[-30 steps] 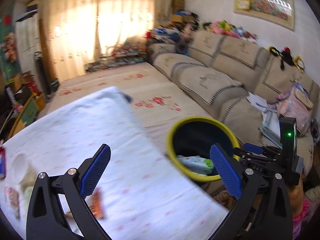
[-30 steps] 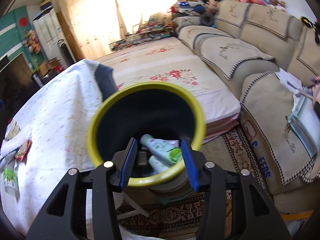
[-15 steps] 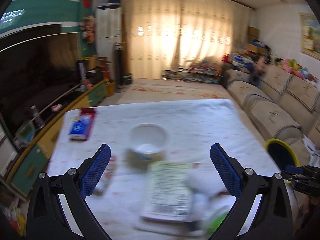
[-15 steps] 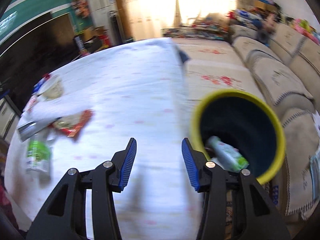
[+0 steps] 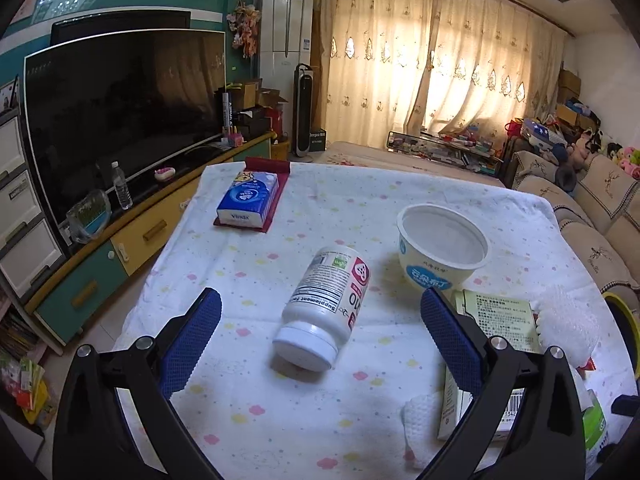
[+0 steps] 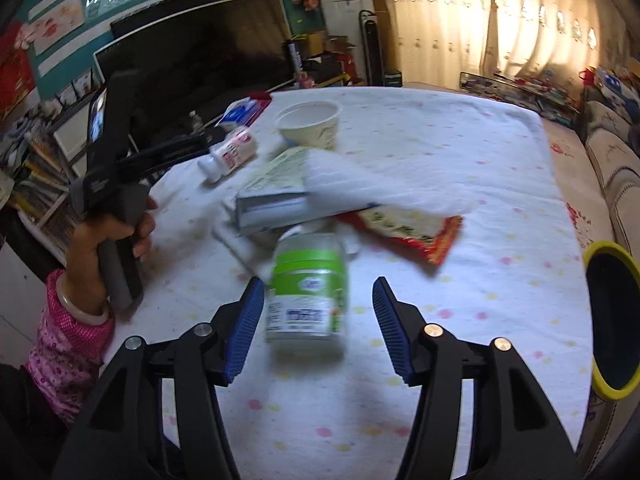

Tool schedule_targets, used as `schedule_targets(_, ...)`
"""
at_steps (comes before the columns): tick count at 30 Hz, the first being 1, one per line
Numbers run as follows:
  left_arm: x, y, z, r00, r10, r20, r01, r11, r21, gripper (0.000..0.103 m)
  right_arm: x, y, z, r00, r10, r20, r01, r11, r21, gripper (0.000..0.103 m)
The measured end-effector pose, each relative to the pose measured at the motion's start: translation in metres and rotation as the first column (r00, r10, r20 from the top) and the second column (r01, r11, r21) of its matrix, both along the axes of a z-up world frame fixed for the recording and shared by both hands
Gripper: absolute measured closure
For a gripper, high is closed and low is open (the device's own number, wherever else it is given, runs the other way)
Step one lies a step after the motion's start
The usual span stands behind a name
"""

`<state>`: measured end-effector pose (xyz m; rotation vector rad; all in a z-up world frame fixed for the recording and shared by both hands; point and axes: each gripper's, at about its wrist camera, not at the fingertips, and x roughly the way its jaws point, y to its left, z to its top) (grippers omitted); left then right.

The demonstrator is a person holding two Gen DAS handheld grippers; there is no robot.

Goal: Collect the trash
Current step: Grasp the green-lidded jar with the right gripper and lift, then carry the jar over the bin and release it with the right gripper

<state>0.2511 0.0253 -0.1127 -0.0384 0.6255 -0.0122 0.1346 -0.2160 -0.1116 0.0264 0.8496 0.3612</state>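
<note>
The right gripper (image 6: 318, 328), fingers opening, straddles the green-labelled jar (image 6: 306, 296) at lower centre for pickup, while the left gripper (image 5: 320, 340), fingers spread, frames the white bottle (image 5: 326, 308).

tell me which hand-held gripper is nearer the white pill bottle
Left. The left hand-held gripper is open with the pill bottle lying just ahead between its fingers. The right hand-held gripper, jaws opening, is around a green-labelled jar, farther back.

Soft matt cloth tablecloth (image 5: 400, 200), glossy white plastic supplement bottle (image 5: 324, 308), smooth plastic cup (image 5: 440, 252), glossy red foil wrapper (image 6: 404, 232).
</note>
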Motion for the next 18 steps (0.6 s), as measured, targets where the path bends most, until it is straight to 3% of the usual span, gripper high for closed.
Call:
schedule_targets(11, -0.005, -0.019, 0.000, 0.999, -0.035, -0.007, 0.035, 0.999, 0.016, 0.005, 0.011, 0.017, -0.034, 0.998, -0.041, -0.052, 0.039, 0.998, -0.051, 0.046)
schedule_targets(14, -0.006, -0.019, -0.001, 0.999, -0.036, -0.008, 0.036, 0.999, 0.016, 0.005, 0.011, 0.019, -0.037, 0.998, -0.045, -0.051, 0.042, 0.997, -0.065, 0.055)
schedule_targets(18, -0.007, -0.021, -0.002, 0.999, -0.038, -0.007, 0.038, 0.999, 0.021, 0.005, 0.009, 0.016, -0.036, 0.998, -0.033, -0.051, 0.030, 0.999, -0.045, 0.055)
